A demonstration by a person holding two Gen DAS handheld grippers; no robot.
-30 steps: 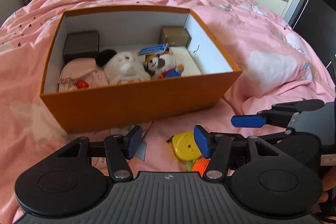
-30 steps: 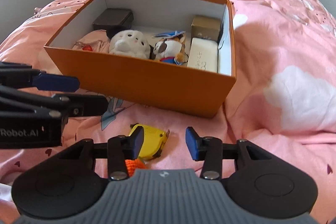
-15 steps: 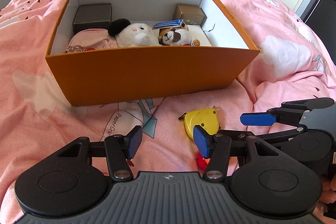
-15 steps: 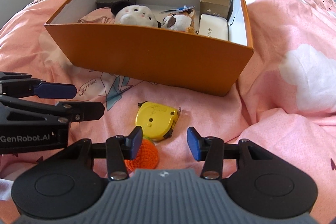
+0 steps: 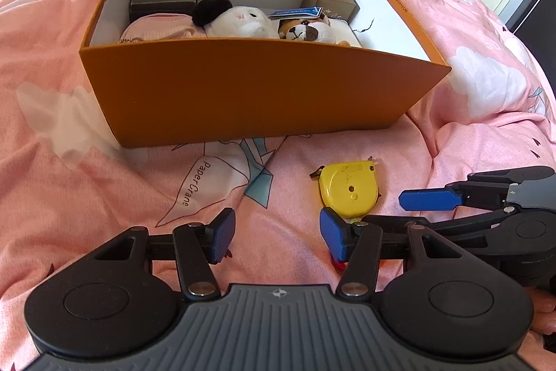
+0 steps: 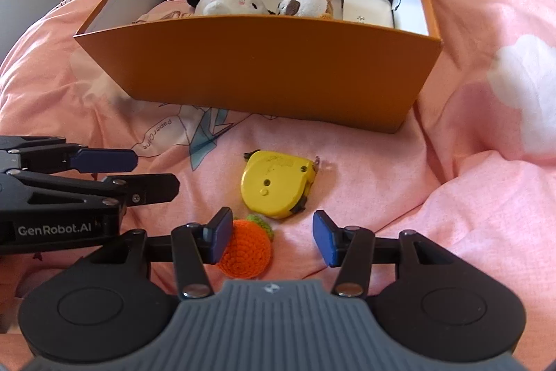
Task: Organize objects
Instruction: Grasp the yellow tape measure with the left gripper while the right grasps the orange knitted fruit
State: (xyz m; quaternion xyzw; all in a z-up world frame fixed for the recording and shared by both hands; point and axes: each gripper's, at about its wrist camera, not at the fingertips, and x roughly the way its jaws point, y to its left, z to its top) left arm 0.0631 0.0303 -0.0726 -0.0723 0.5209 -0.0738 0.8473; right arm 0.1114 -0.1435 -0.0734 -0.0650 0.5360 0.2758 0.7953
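Yellow tape measure (image 6: 276,185) lies between right gripper's (image 6: 272,240) spread jaws.

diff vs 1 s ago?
Both grippers, left gripper and right gripper, came down toward the bedspread; the right one now nears the orange crochet ball. Nothing was grasped or released. The yellow tape measure, the orange box and its contents stayed put; both grippers remain open.

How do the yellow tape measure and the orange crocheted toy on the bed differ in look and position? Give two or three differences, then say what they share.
The yellow tape measure is hard, smooth plastic; the orange crocheted toy is soft yarn with green leaves. The tape measure has a flat face and blunt corners; the toy is round. The tape measure lies nearer the orange box; the toy sits by the right gripper. Both rest on the pink bedding, outside the box.
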